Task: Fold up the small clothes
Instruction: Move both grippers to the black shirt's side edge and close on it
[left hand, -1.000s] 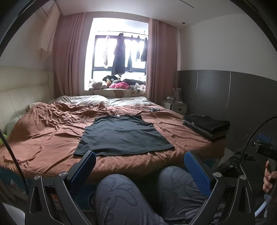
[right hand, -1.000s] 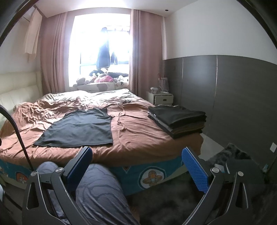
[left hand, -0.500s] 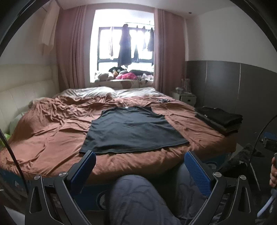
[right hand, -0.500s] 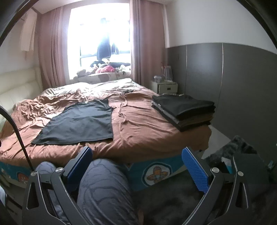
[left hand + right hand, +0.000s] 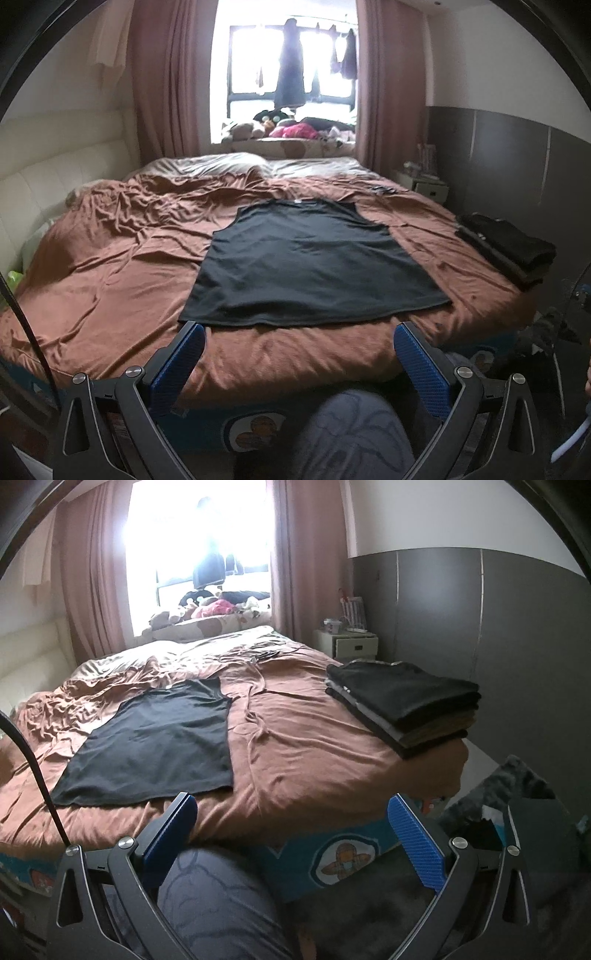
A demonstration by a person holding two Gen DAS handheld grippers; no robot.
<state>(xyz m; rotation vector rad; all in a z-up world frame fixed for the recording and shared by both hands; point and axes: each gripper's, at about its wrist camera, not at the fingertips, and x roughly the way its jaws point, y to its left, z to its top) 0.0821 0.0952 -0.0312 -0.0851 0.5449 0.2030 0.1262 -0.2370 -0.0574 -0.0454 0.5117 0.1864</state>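
Bedspread, rumpled brown, carries a black sleeveless top spread flat near the bed's front edge, hem toward the grippers. A stack of folded dark clothes sits at the bed's front right corner, well apart from the top. Left gripper and right gripper hover off the front edge, fingers spread wide, grasping nothing.

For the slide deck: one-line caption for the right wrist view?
Open right tongs face a black tank top spread flat on the brown bed, folded stack at its right edge.
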